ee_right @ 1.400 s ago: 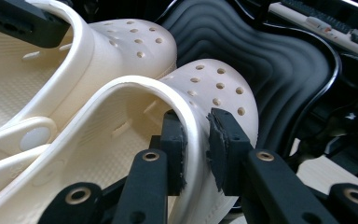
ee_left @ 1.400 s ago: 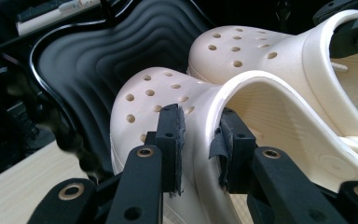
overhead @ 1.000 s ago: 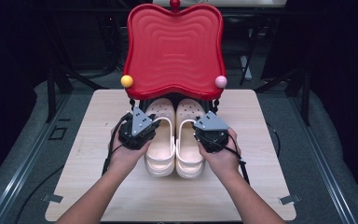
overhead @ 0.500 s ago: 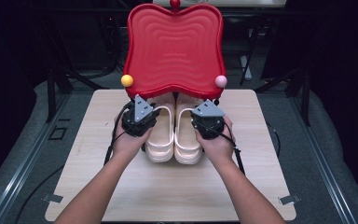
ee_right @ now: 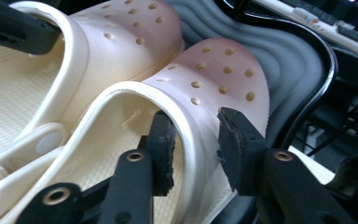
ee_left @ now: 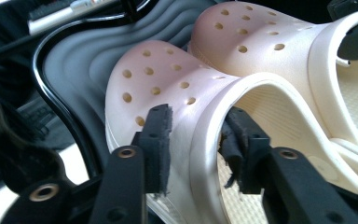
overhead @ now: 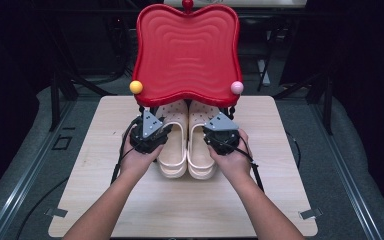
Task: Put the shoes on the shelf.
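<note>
Two cream shoes (overhead: 187, 137) sit side by side on the table (overhead: 290, 190) with toes under the red stand (overhead: 187, 50), and the left gripper (ee_left: 193, 140) and right gripper (ee_right: 196, 140), jaws just opening off each shoe's side wall, likely pull back next.

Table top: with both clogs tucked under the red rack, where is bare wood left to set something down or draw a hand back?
The table is bare near the front edge, between the forearms, and in strips left of the left gripper and right of the right gripper. Crowded: the middle back, where the clogs sit side by side under the red rack.
</note>
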`<state>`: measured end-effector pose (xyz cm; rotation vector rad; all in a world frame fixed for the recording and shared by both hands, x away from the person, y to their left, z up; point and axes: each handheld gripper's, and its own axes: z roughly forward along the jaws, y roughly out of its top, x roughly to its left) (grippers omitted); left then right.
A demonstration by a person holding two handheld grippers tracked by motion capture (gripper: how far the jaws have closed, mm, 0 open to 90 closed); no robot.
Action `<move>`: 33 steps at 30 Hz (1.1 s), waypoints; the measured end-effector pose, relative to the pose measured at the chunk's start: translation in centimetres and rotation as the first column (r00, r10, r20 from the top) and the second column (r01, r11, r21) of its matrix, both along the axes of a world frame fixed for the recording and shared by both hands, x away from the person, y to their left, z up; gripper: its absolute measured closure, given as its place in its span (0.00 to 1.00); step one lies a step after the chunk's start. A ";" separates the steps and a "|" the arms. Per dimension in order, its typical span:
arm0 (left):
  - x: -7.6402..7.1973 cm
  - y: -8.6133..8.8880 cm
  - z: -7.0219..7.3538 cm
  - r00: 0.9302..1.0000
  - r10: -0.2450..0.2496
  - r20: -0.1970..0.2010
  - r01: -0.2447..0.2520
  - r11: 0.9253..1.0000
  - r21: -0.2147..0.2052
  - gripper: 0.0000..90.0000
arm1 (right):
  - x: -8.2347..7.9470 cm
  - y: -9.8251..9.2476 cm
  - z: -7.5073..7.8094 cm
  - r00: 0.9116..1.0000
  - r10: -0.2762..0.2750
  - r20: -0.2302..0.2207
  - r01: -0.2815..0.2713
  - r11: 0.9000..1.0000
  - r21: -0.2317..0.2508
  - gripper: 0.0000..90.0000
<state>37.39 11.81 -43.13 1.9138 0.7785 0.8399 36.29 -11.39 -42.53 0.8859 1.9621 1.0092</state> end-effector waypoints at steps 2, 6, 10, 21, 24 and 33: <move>-0.1 0.0 0.0 1.000 0.000 0.004 0.000 1.000 -0.001 0.66 | -0.1 0.0 0.1 1.000 0.000 -0.009 0.000 1.000 0.003 0.70; -0.4 0.0 0.1 1.000 -0.001 -0.001 0.001 1.000 0.006 0.63 | -0.4 -0.1 0.2 1.000 0.005 -0.018 -0.005 1.000 0.002 0.66; -0.7 0.3 0.3 1.000 -0.002 -0.004 0.002 1.000 0.004 0.61 | -1.1 -0.1 0.6 1.000 0.010 -0.008 -0.010 1.000 -0.018 0.66; -2.7 1.3 1.5 0.998 -0.030 -0.047 0.029 0.999 -0.026 0.62 | -3.7 -0.5 2.0 0.999 0.051 0.001 -0.051 0.999 -0.014 0.64; -3.5 1.5 1.8 0.998 -0.045 -0.046 0.043 0.999 -0.032 0.61 | -4.8 -0.4 2.4 0.997 0.076 0.005 -0.076 0.997 -0.029 0.64; -5.8 2.4 2.4 0.996 -0.077 -0.053 0.075 0.996 -0.042 0.60 | -7.8 0.0 2.9 0.987 0.158 0.025 -0.155 0.983 -0.095 0.63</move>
